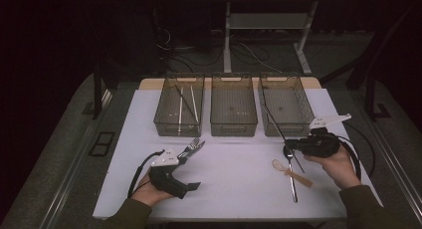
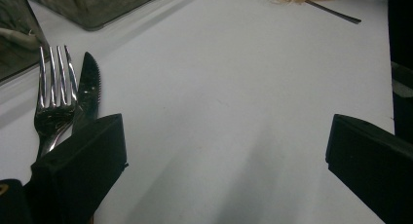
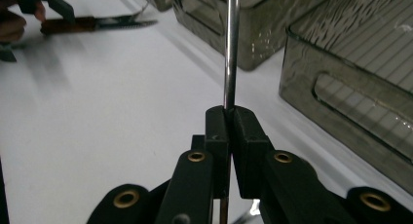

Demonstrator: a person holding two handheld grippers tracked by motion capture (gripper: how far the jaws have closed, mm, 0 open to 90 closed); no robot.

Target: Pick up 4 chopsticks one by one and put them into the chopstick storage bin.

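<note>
My right gripper (image 1: pixel 291 148) (image 3: pixel 229 112) is shut on a thin metal rod (image 1: pixel 273 122) (image 3: pixel 231 48), which slants up and to the left toward the right bin (image 1: pixel 286 105). My left gripper (image 1: pixel 195 167) (image 2: pixel 226 136) rests at the front left with its jaws wide open and nothing between them. A fork (image 1: pixel 195 143) (image 2: pixel 54 90) and a serrated knife (image 2: pixel 88 87) lie side by side on the white table, just outside one of the left gripper's jaws.
Three clear bins stand in a row at the back; the left bin (image 1: pixel 179 107) holds thin rods, and the middle bin (image 1: pixel 233 107) looks bare. A metal spoon (image 1: pixel 292 181) and a beige utensil (image 1: pixel 298 176) lie below the right gripper.
</note>
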